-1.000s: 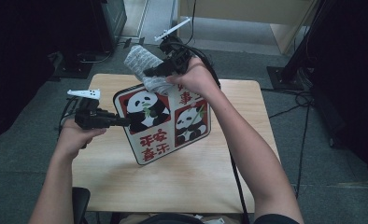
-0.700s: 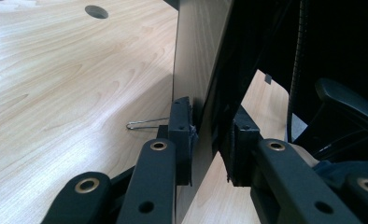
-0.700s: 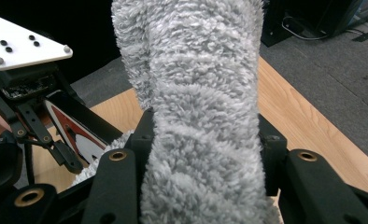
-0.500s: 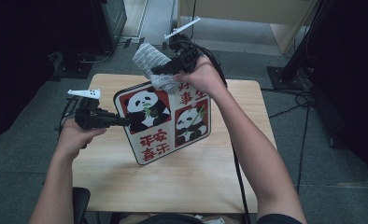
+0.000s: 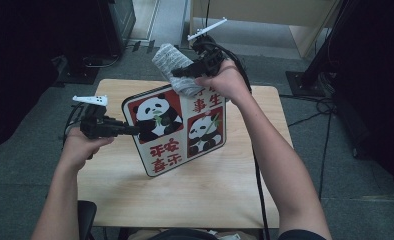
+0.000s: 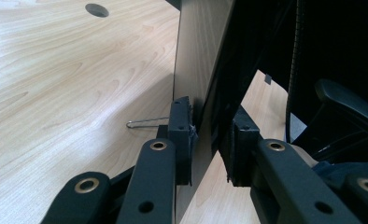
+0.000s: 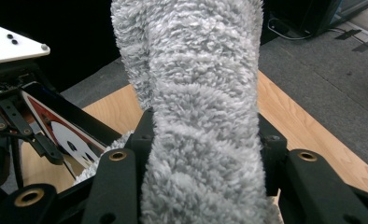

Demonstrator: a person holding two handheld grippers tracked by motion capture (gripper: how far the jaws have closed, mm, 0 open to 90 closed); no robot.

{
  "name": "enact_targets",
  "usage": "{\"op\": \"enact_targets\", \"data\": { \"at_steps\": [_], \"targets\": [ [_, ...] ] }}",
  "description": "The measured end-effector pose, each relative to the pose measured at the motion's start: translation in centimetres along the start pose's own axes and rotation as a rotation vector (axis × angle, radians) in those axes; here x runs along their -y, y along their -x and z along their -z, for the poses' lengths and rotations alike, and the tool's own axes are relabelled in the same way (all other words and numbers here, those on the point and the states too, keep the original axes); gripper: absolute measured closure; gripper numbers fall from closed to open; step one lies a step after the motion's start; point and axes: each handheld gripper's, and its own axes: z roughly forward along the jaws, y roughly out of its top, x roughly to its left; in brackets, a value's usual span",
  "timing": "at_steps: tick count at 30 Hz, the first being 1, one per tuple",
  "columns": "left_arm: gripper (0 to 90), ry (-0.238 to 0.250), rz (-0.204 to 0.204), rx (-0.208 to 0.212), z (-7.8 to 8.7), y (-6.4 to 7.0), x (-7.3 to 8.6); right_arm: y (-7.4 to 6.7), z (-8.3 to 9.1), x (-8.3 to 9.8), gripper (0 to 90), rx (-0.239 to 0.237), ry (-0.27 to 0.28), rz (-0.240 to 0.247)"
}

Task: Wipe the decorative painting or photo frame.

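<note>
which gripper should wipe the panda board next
Right. The right gripper is shut on the grey fluffy cloth at the panda board top edge, while the left gripper clamps the board's side, holding it tilted.

Left hand-held gripper (image 5: 130, 130) clamped, arm low; right hand-held gripper (image 5: 177, 73) clamped, arm outstretched, raised.

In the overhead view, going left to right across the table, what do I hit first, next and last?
Left gripper clamped on the board's left edge → panda picture board, held tilted above the wooden table → right gripper holding the grey fluffy cloth at the board's top.
</note>
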Motion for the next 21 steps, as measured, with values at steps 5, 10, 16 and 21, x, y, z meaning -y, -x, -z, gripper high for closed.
{"op": "enact_targets", "data": {
  "at_steps": [5, 10, 16, 21],
  "targets": [
    [76.2, 0.003, 0.002, 0.002, 0.0, -0.1, 0.0, 0.6, 0.5, 0.2, 55.5, 0.008, 0.003, -0.007],
    [76.2, 0.002, 0.005, -0.001, 0.0, 0.0, 0.0, 1.1, 0.9, 0.5, 56.0, 0.014, 0.006, -0.008],
    [76.2, 0.001, 0.005, 0.002, 0.0, -0.1, 0.0, 1.8, 1.3, 0.7, 56.0, 0.024, 0.011, -0.017],
    [76.1, 0.002, 0.003, 0.004, 0.0, -0.1, 0.0, 2.4, 1.8, 1.0, 56.0, 0.039, 0.013, -0.031]
  ]
}}
